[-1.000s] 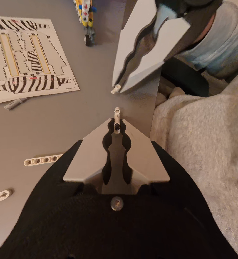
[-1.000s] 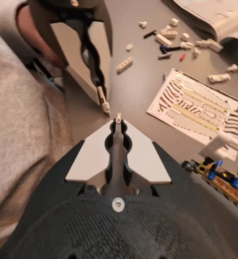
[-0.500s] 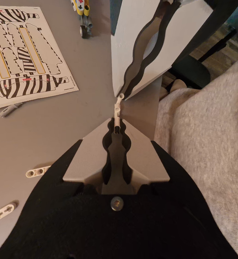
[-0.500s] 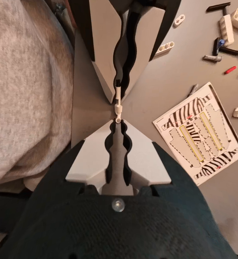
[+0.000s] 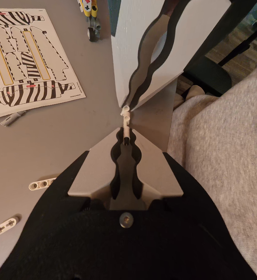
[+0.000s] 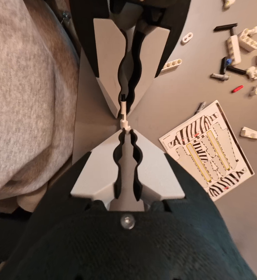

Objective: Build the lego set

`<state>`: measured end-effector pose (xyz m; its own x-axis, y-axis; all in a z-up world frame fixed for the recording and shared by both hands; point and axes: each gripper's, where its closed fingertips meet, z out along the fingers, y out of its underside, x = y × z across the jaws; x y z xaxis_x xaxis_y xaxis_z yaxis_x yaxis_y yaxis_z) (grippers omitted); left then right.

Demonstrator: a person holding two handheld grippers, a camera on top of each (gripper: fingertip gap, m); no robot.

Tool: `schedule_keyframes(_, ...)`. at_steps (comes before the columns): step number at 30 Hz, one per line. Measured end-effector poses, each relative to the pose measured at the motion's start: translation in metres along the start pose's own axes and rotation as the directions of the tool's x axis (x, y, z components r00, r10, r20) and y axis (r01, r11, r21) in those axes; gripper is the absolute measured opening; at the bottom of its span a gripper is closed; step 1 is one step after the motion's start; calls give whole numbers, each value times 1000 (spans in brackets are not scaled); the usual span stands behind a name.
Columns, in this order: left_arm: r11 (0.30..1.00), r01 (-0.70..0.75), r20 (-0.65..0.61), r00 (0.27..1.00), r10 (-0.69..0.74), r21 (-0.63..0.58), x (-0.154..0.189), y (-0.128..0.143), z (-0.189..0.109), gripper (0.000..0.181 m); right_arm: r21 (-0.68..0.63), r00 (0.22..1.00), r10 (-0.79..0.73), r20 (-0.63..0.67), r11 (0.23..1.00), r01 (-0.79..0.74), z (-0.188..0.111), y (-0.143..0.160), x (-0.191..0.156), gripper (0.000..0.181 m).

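My left gripper [image 5: 126, 130] is shut on a thin white connector with a black pin in its rear end [image 5: 126, 131]. My right gripper [image 6: 126, 131] is shut on a small white connector piece [image 6: 126, 129]. The two grippers meet tip to tip above the near table edge, and the two white pieces touch end to end. The right gripper also shows in the left wrist view [image 5: 127, 106], and the left gripper in the right wrist view [image 6: 122, 115]. A partly built yellow model with a small wheel [image 5: 91, 18] lies at the far side of the table.
A zebra-striped sticker sheet [image 5: 26, 60] lies on the grey table [image 5: 64, 136], and also shows in the right wrist view [image 6: 206, 157]. White beams [image 5: 40, 184] and a small white liftarm [image 5: 6, 227] lie near. Several loose pieces [image 6: 238, 50] sit farther off. A person's grey clothing [image 5: 223, 166] borders the table edge. Less than 4 cm separates the two grippers' tips.
The two grippers came together from apart. Their white pieces were separated a second ago and now touch end to end. Both views have swung so the grippers face each other.
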<state>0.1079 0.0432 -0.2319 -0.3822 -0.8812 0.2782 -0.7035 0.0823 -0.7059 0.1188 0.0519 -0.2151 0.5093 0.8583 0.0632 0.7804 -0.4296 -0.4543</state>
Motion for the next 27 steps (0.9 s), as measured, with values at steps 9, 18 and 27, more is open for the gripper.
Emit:
schedule_keyframes(9,1000,5,-7,1000,-5,-1,0,0,0,5,52,997,65,38,996,-67,-4,3,-5,6)
schedule_keyframes(18,1000,15,-17,1000,-15,0,0,0,0,5,25,996,74,53,997,-75,-2,7,-5,6)
schedule_keyframes(27,1000,21,-22,1000,-21,0,0,0,0,5,-8,993,55,105,998,-55,1,3,-5,6)
